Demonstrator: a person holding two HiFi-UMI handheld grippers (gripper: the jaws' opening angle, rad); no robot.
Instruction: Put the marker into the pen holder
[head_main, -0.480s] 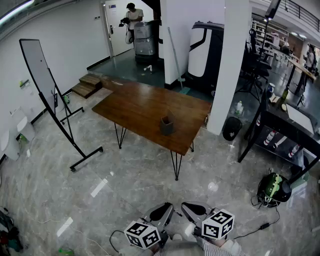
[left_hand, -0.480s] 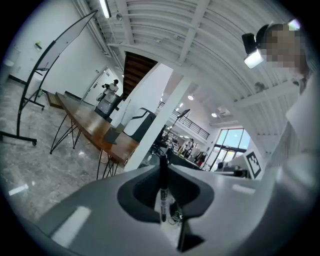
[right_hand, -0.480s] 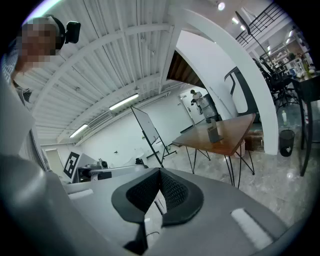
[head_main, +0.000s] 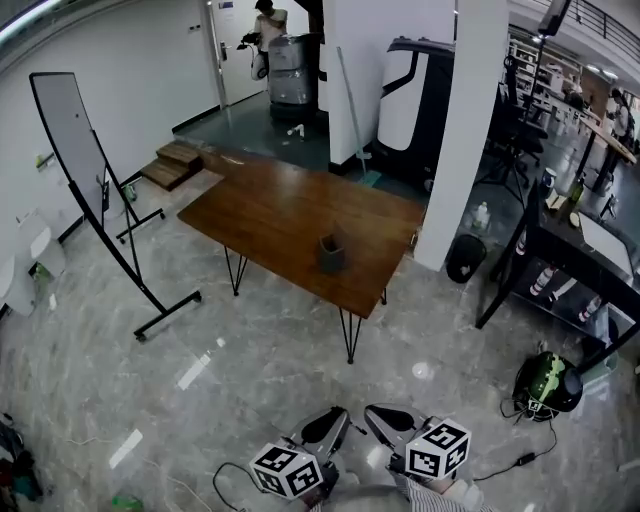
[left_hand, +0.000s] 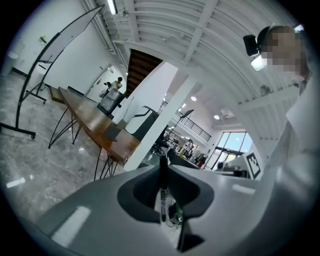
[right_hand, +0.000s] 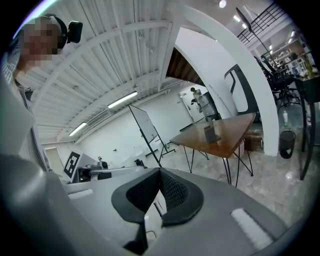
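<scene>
A black marker (left_hand: 163, 187) stands upright between the jaws of my left gripper (left_hand: 163, 172), which is shut on it. My right gripper (right_hand: 160, 172) is shut with nothing in it. In the head view both grippers, left (head_main: 322, 428) and right (head_main: 392, 420), hang low at the bottom edge, far from the table. The dark grey pen holder (head_main: 332, 253) stands near the front edge of the wooden table (head_main: 280, 212). It also shows small in the left gripper view as the pen holder (left_hand: 112, 132) and in the right gripper view as the pen holder (right_hand: 210, 133).
A whiteboard on a wheeled stand (head_main: 80, 160) is left of the table. A white pillar (head_main: 468, 120) rises at the table's right end, with a black rack (head_main: 560, 262) and a green-black device (head_main: 545, 380) beyond. A person (head_main: 268, 20) stands far back by a grey cart.
The view has shifted slightly: the table and whiteboard sit a little more to the left and lower in the frame. Both grippers stay at the bottom edge.
</scene>
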